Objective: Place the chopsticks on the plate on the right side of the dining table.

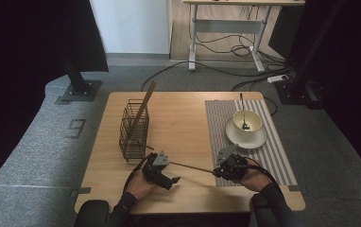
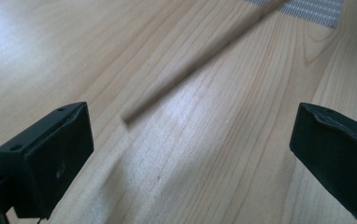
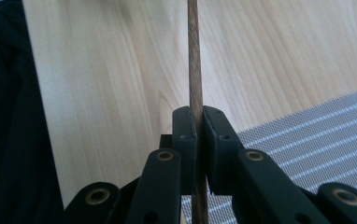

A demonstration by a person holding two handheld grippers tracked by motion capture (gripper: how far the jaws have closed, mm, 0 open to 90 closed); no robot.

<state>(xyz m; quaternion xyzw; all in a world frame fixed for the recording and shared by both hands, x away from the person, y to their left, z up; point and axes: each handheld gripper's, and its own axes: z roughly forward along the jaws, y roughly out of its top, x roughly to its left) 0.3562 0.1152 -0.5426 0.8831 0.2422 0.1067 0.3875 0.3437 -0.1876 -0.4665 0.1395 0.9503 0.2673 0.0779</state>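
Right tongs (image 3: pixel 197 122) pinching chopstick (image 3: pixel 195 56), left tongs (image 2: pixel 190 154) wide apart, nothing between

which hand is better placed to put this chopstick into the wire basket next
Right, probably. The right gripper is shut on the chopstick, while the left gripper is open with nothing between its pads. The wire basket sits nearer the left hand, though, so the right must reach across.
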